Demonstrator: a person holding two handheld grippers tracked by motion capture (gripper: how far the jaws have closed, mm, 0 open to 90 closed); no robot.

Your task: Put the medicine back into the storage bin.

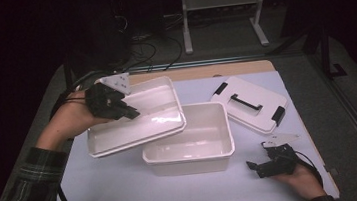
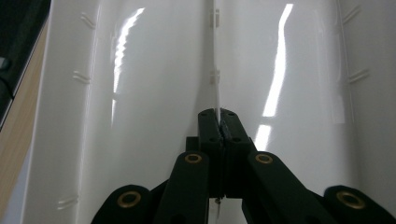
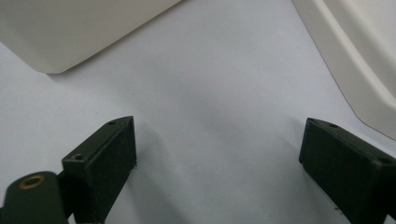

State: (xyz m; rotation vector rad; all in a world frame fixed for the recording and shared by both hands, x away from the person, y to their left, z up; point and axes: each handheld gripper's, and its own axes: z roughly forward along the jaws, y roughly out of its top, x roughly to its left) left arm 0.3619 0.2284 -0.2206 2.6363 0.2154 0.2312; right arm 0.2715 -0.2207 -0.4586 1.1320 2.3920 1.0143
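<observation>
A white shallow tray [image 1: 155, 117] hangs tilted above the left rim of a white open box [image 1: 189, 165]. My left gripper [image 1: 133, 114] is shut on the tray's thin middle divider [image 2: 217, 88]; in the left gripper view my left gripper [image 2: 219, 117] pinches that rib, with the tray's glossy floor [image 2: 140, 93] on both sides. Near the table's front right, my right gripper [image 1: 253, 167] rests low in a hand, pointing left. In the right gripper view my right gripper [image 3: 219, 142] stands open over bare mat, nothing between its fingers.
The box's white lid [image 1: 250, 104], with a black handle and black clasps, lies flat at the back right. A pale mat [image 1: 115, 187] covers the table. In the right gripper view the box's corner [image 3: 70, 32] is ahead left and a white stepped edge [image 3: 359, 60] ahead right.
</observation>
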